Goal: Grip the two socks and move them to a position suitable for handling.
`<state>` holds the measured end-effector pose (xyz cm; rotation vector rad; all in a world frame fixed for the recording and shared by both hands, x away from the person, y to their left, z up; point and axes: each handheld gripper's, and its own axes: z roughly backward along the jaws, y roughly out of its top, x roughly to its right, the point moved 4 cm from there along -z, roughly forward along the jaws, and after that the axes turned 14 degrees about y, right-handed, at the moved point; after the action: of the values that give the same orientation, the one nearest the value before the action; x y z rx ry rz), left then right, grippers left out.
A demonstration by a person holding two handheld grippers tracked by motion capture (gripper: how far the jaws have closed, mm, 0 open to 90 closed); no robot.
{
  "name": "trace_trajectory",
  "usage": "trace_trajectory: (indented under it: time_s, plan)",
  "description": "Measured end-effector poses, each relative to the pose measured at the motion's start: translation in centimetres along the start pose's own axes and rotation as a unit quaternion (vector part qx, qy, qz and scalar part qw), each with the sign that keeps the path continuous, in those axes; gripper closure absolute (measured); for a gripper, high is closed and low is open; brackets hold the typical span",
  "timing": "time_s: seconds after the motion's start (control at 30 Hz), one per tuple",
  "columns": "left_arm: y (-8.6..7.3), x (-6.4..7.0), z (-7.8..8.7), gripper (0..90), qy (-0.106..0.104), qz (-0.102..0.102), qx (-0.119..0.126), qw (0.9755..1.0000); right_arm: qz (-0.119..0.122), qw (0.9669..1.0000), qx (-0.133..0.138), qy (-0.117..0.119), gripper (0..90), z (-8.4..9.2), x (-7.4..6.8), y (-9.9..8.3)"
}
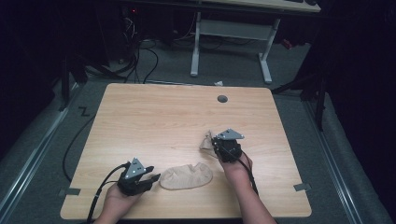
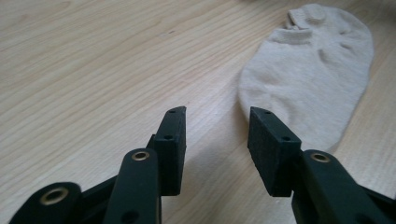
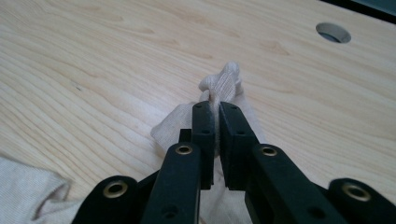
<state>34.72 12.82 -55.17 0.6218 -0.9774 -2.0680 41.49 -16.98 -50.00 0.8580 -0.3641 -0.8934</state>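
A beige sock (image 1: 187, 176) (image 2: 308, 74) lies flat on the wooden table (image 1: 159, 116) near the front edge. My left gripper (image 1: 155, 178) (image 2: 215, 135) rests just left of that sock with its jaws open and nothing between them. A second beige sock (image 1: 206, 141) (image 3: 224, 79) is bunched up to the right of centre, and my right gripper (image 1: 215, 142) (image 3: 216, 112) is shut on its fabric, holding it a little off the table. Part of the flat sock (image 3: 28, 191) shows at the lower left of the right gripper view.
A round cable hole (image 1: 222, 99) (image 3: 333, 32) sits in the table near its far edge. Beyond the table stand a white desk frame (image 1: 233, 32) and cables on the grey floor (image 1: 140, 60).
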Motion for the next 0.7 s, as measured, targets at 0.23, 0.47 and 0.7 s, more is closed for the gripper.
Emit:
trace_trajectory:
  time_s: [0.23,0.47,0.7]
  plan:
    - [-0.1,-1.7,0.3,57.2,0.015,0.025,0.008,0.9996,0.015,0.9997,0.018,0.008,85.8,1.0,-0.7,2.1]
    - [-0.2,-2.9,0.6,56.9,0.024,0.041,0.012,0.9988,0.016,0.9989,0.04,0.019,86.1,1.7,-1.1,3.8]
    - [-0.2,-3.1,0.7,56.4,0.022,0.046,0.013,0.9986,0.039,0.9971,0.056,0.034,86.1,2.0,-2.7,5.8]
